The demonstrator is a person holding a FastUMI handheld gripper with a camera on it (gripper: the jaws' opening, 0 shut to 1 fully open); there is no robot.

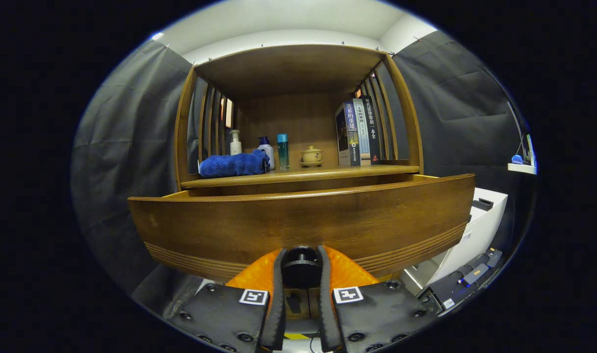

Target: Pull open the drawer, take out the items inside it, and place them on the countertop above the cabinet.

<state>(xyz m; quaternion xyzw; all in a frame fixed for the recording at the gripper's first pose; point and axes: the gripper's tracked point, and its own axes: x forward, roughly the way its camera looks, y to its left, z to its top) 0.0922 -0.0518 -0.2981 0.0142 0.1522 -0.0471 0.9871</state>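
Observation:
The wooden drawer front [303,220] stands right ahead of me, pulled some way out from the cabinet; its top rim hides what lies inside. A dark round knob [300,268] at the drawer's lower middle sits between my fingers, and my gripper [300,256] is shut on it. Above the drawer runs the countertop [327,172]. On it lie a folded blue towel [233,164], a white pump bottle [235,142], a white bottle with a blue cap [266,149], a teal tube [282,151] and a small lidded teapot [311,156].
Several books [358,132] stand upright at the countertop's right end, against slatted side rails. A wooden roof caps the shelf bay. To the right below are a white box [477,230] and dark devices with cables [467,279] on the floor.

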